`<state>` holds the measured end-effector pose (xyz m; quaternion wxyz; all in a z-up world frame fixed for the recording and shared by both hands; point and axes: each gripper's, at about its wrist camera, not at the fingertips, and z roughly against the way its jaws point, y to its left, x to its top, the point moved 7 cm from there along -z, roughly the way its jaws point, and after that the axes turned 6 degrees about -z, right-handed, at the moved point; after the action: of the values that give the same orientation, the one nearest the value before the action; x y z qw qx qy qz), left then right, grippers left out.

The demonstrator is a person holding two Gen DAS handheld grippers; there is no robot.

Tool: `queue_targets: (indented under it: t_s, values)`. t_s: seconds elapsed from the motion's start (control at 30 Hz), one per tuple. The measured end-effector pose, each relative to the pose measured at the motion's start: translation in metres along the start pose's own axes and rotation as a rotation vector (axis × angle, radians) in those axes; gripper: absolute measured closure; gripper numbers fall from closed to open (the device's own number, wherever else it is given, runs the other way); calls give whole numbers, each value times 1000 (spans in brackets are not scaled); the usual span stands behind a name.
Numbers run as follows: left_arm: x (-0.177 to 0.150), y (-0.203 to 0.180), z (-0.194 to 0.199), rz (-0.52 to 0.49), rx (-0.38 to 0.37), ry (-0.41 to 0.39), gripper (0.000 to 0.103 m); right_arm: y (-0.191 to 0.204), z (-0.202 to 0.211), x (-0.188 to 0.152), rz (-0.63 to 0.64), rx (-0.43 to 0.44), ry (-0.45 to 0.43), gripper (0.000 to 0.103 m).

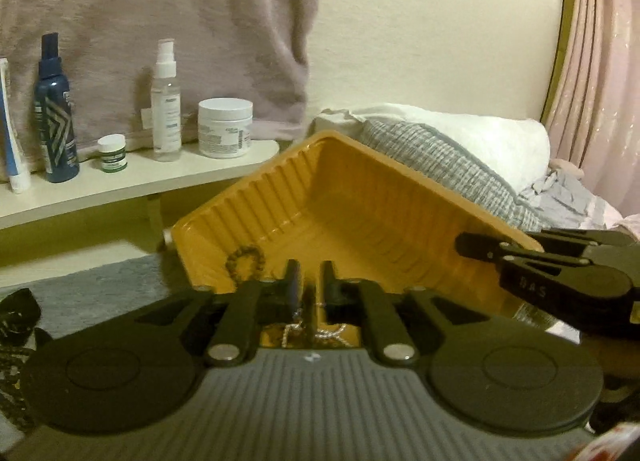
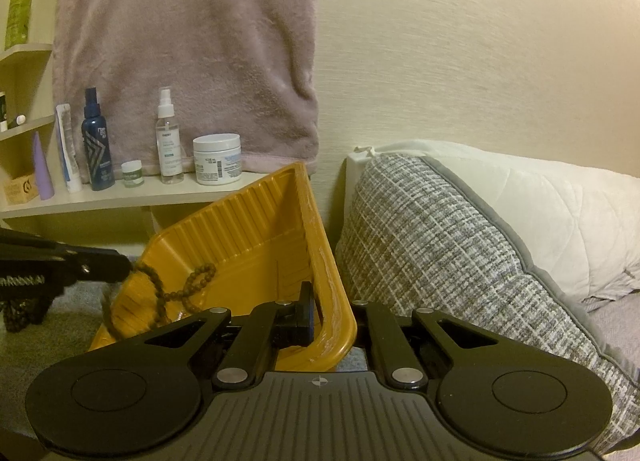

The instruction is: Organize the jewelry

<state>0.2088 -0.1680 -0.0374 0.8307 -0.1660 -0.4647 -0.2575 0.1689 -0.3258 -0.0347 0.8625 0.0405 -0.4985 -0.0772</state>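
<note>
1. The right gripper (image 2: 332, 321) has its jaws clamped on the rim of the yellow tray (image 2: 256, 229), at the tray's near right corner; one finger sits inside the wall, the other outside.
2. The left gripper (image 1: 311, 281) has its jaws narrowly parted. A thin silvery chain (image 1: 304, 327) lies low between its fingers, but blur hides whether the pads press on it.
3. In the right wrist view the left gripper's tip is just at the tray's left rim, where a brown bead strand (image 2: 160, 285) drapes over that edge.
4. The tray is glossy moulded plastic, rectangular, with ribbed walls and a rolled lip; it is tilted, far side raised.
5. A beaded bracelet (image 1: 245, 261) of small dark round beads lies looped on the tray floor, near the tray's left wall.
6. Right of the tray, almost touching its rim, leans a coarse grey-and-white woven cushion (image 2: 440, 253) with a white quilted pillow (image 2: 540, 201) behind it; little room on that side.
7. Behind and left of the tray, a pale shelf (image 2: 132, 197) carries a dark blue spray bottle (image 2: 97, 149), a clear spray bottle (image 2: 170, 145), a white jar (image 2: 217, 159) and a small green-labelled jar (image 2: 132, 173).
8. A plush mauve towel (image 2: 188, 45) hangs above the shelf; grey carpet (image 1: 100, 289) left of the tray lies open.
</note>
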Motion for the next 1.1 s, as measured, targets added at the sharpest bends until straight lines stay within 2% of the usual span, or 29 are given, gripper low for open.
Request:
queue_targets:
  t_s: [0.03,0.27,0.5,0.83,1.1]
  values:
    - [0,0,0,2,2,-5,77,0,0,0,-1,0,0,97]
    - [-11,28,16,24,100,-10,78,-1,0,0,-3,1,0,97]
    - [-42,71,49,60,279,3,78,-1,0,-1,-1,0,0,97]
    - [-99,136,94,97,499,86,78,-2,-1,-2,6,-5,1,97]
    - [-119,173,101,144,577,133,78,-1,-2,-2,12,-8,2,97]
